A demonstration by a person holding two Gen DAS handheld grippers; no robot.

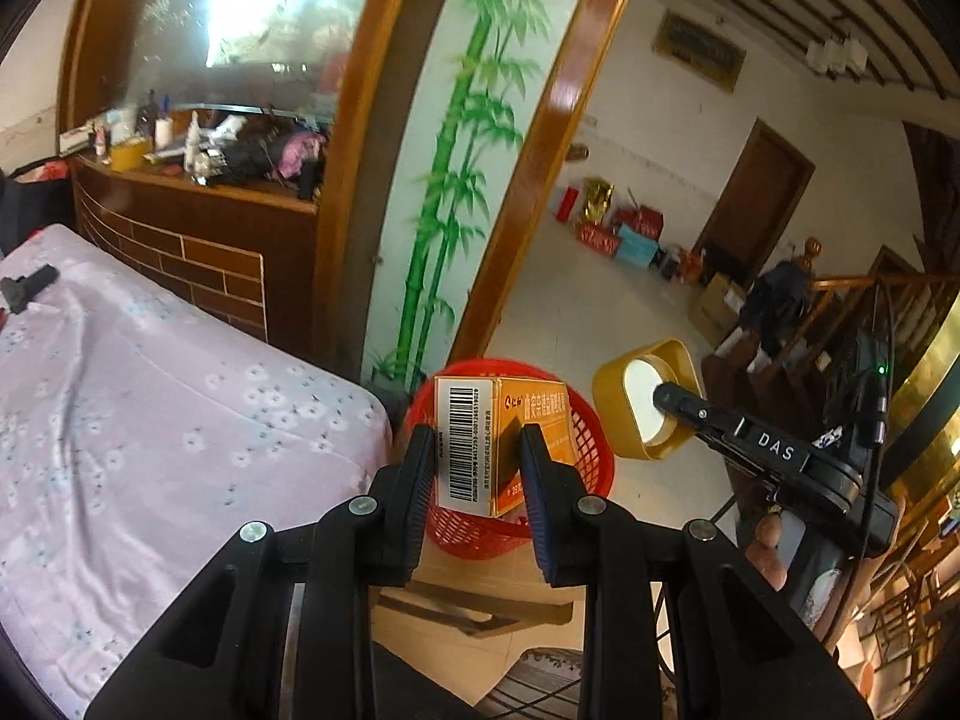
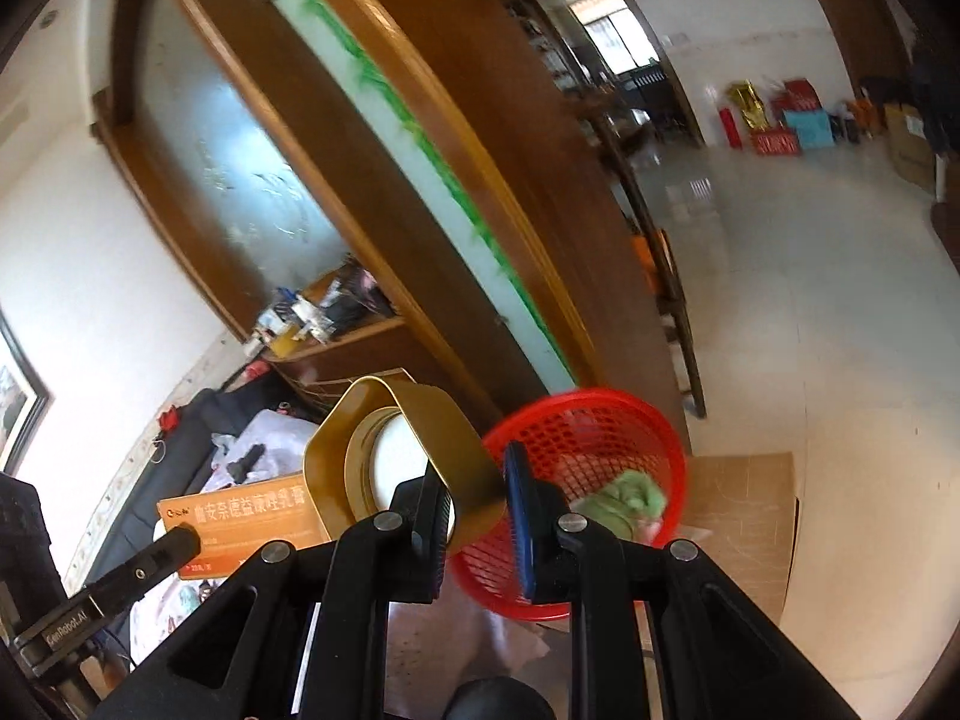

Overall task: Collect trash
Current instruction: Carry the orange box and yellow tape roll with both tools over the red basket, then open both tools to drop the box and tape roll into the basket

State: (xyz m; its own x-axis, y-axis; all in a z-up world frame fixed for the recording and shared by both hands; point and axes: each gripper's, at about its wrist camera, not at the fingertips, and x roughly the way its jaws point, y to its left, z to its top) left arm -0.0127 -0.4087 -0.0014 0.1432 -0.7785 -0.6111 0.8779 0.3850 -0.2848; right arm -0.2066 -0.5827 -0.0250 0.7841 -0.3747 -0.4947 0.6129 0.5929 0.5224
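Gripping orange box (image 1: 528, 438), left fingers (image 1: 420, 468); right fingers (image 2: 441, 516) clamp gold container (image 2: 414, 420); red basket (image 2: 606, 420) contents blurred.

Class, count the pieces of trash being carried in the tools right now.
2: the orange box in the left tool, the gold container in the right tool, both by the red basket.

Bed (image 1: 120, 420): pink floral sheet, left of frame
Bamboo panel (image 1: 462, 168): centre, wood-framed
Cluttered shelf (image 1: 198, 150): upper left
Gift boxes (image 1: 618, 234): far floor, right of centre
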